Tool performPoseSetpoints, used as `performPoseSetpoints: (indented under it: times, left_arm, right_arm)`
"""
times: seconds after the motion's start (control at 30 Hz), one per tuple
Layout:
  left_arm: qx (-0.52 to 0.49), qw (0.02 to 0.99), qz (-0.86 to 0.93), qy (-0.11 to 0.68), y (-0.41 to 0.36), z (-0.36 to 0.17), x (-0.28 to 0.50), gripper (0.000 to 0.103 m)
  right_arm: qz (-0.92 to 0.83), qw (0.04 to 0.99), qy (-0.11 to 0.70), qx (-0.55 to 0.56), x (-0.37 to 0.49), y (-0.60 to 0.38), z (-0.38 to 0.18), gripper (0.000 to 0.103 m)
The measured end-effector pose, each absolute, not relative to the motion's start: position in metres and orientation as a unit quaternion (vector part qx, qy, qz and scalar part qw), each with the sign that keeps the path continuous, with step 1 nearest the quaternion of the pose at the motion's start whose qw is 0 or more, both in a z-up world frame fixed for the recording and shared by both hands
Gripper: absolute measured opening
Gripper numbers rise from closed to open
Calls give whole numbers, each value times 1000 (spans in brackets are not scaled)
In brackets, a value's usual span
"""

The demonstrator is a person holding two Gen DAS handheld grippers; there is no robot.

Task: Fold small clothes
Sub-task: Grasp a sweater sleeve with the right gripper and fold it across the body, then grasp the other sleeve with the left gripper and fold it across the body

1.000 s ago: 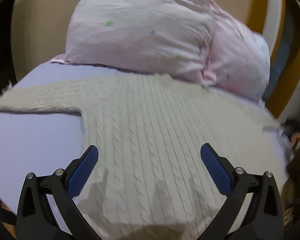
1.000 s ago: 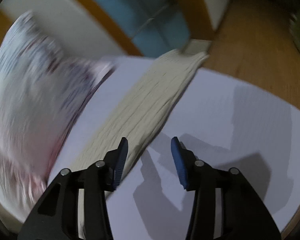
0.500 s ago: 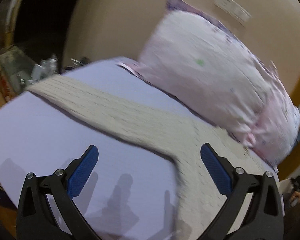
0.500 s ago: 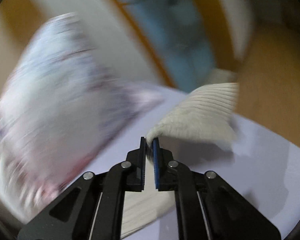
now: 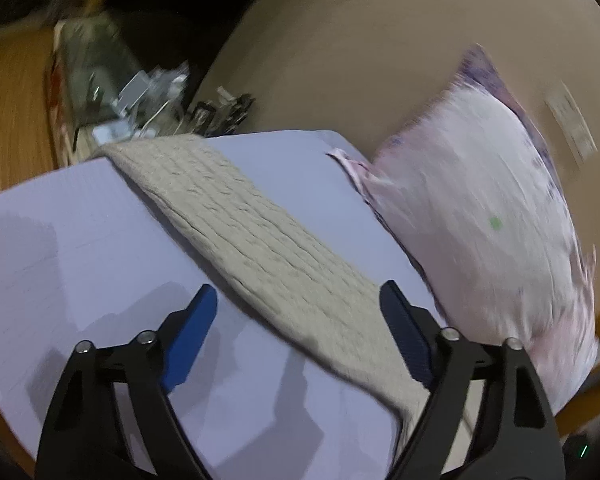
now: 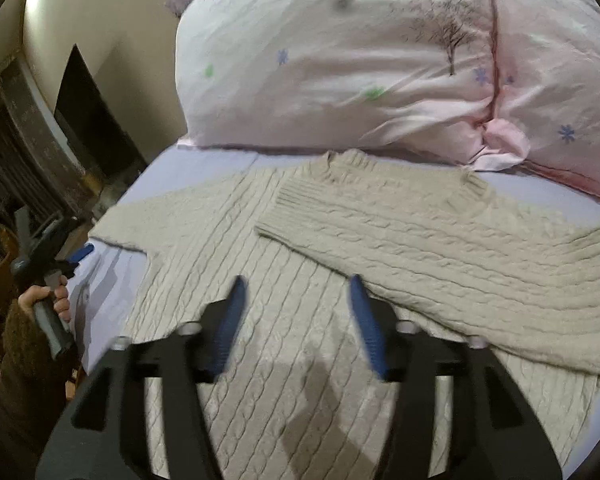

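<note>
A cream cable-knit sweater (image 6: 284, 344) lies flat on the lilac bed sheet (image 6: 180, 164). Its right sleeve (image 6: 440, 236) is folded across the chest, cuff near the collar. Its left sleeve (image 5: 244, 232) stretches straight out over the sheet (image 5: 68, 240). My left gripper (image 5: 300, 320) is open, hovering just above that sleeve with the fingers either side of it; it also shows at the bed's left edge in the right wrist view (image 6: 80, 256). My right gripper (image 6: 296, 308) is open and empty above the sweater's body.
A pink flowered pillow (image 6: 380, 60) lies along the head of the bed, just behind the sweater; it also shows in the left wrist view (image 5: 480, 216). Cluttered items (image 5: 140, 92) stand beyond the bed's left end. A beige wall (image 5: 380, 40) is behind.
My right gripper gripped the right sleeve's cuff, carried it across the chest, then opened and pulled back. My left gripper swung left from the sweater's body to the outstretched left sleeve.
</note>
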State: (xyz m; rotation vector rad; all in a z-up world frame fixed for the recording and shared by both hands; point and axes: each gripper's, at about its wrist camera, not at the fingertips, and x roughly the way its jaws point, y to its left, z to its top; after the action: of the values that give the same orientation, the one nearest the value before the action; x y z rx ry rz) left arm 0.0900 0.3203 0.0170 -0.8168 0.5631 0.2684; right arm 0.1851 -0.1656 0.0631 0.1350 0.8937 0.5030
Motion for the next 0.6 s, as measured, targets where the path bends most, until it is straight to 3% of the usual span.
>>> performPoseSetpoints:
  times: [0.03, 0.2, 0.27, 0.33, 0.4, 0.5, 0.6]
  left_arm:
    - [-406, 861, 135, 274, 328, 12, 96, 81]
    - [-462, 834, 156, 256, 359, -1, 101, 73]
    - [-473, 828, 163, 252, 370, -2, 104, 64]
    - [-459, 826, 184, 270, 377, -3, 112, 29]
    - [-438, 829, 199, 286, 378, 2, 120, 10]
    - [-353, 874, 194, 270, 345, 47, 133, 7]
    - [-194, 947, 117, 228, 248, 111, 149, 7]
  right_arm:
    - [225, 877, 416, 82, 183, -182, 66, 78]
    - [179, 884, 406, 145, 174, -243, 69, 80]
    - [169, 886, 404, 154, 162, -260, 70, 82]
    - [164, 885, 403, 166, 155, -273, 64, 82]
    - [161, 885, 399, 176, 153, -283, 65, 83]
    - [152, 888, 391, 186, 150, -301, 68, 84]
    - [145, 894, 377, 195, 149, -318, 74, 86]
